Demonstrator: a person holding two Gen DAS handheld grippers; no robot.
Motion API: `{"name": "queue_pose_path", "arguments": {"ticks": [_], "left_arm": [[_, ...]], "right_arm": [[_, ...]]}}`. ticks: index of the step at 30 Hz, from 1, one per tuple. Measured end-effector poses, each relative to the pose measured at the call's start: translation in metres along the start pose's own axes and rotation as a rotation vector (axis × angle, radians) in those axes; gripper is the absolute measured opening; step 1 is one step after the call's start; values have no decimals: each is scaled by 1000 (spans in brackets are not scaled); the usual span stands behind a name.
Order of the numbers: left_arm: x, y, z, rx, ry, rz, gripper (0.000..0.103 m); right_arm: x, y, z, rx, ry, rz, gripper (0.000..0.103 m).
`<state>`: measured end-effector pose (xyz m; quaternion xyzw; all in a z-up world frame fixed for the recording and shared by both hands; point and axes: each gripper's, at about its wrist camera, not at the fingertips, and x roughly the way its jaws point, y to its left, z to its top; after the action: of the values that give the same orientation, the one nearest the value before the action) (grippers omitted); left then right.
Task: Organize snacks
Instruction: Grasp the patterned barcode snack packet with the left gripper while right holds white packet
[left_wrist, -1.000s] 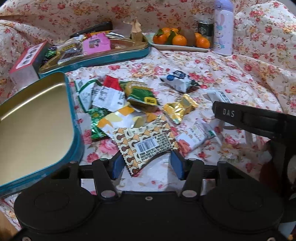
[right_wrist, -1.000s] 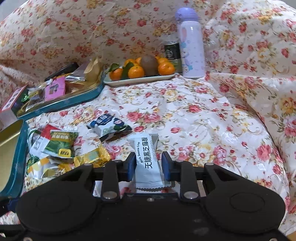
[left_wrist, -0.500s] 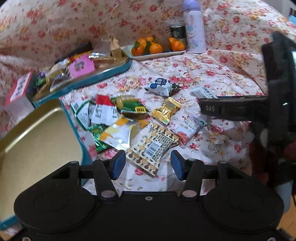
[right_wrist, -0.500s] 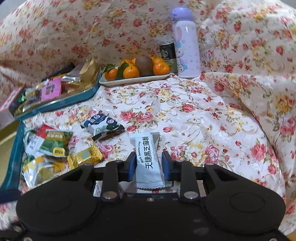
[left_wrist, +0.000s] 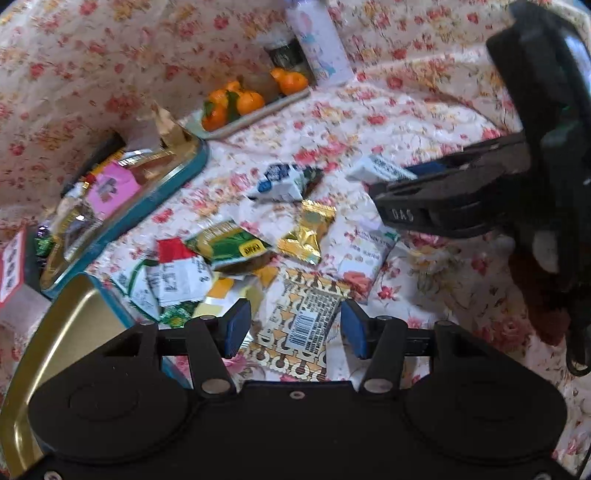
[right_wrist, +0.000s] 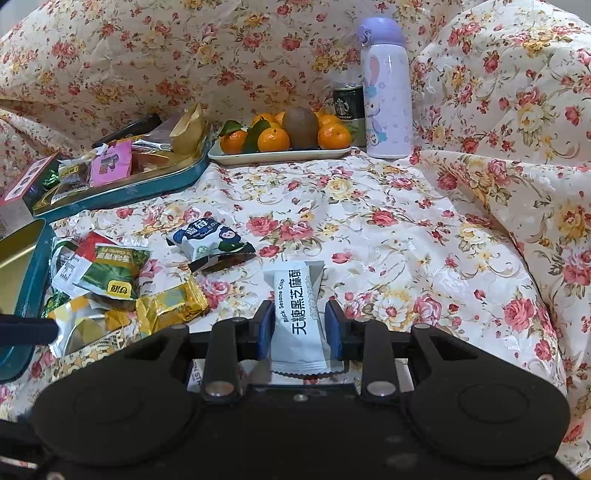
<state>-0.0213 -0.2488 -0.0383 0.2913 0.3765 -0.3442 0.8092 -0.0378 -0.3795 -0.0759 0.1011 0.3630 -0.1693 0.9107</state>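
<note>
My left gripper (left_wrist: 295, 328) stands open low over the snack pile. A brown patterned packet with a barcode (left_wrist: 303, 295) lies on the cloth between its blue pads, untouched. An empty gold-lined teal tin (left_wrist: 66, 332) sits to its left. My right gripper (right_wrist: 300, 328) holds a white black-sesame-crisp packet (right_wrist: 299, 310) upright between its pads; the jaws are opening slightly, though the pads still touch the wrapper. The left wrist view shows that packet (left_wrist: 380, 170) held above the cloth. Loose gold (left_wrist: 308, 236), green (left_wrist: 229, 245) and blue-white (left_wrist: 280, 182) packets lie nearby.
A second teal tin (right_wrist: 147, 184) with several snacks sits at the back left, next to a pink-red box (right_wrist: 22, 184). Behind stand a plate of tangerines (right_wrist: 280, 155), a dark can (right_wrist: 347, 103) and a purple bottle (right_wrist: 386, 92). Floral cloth rises at the back and right.
The left gripper has rolled, so its view now tilts and the right gripper looms larger at its right. The right gripper's pads have spread slightly around the white packet.
</note>
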Motion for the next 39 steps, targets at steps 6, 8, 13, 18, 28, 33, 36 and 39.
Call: {"name": "queue_pose_path", "arguments": {"ticks": [6,8,13,18,28,33,36,39], "left_arm": [[10,-5,-3,31,27,-15,59],[12,-1,-1,-10,36,-36,58],[17,13,3,-152,77,-119,45],[18,22,0,-281,82,-144,43],[-12,34,-8,-409,16,-126,43],[-32,47,-16,-451,-6,-93,43],[-38,52,-22,-471,-12,-83,43],[-42,55,-28,-485,-16,-81,43]], "right_arm": [[-1,0,-1,8,-1,0,32],[-1,1,-1,10,0,-4,32],[1,1,2,19,14,-4,34],[2,2,5,31,30,-15,30],[-17,-5,4,137,36,15,26],[-27,2,4,141,35,25,25],[-25,10,-1,112,63,15,25],[-24,10,-8,111,105,34,29]]}}
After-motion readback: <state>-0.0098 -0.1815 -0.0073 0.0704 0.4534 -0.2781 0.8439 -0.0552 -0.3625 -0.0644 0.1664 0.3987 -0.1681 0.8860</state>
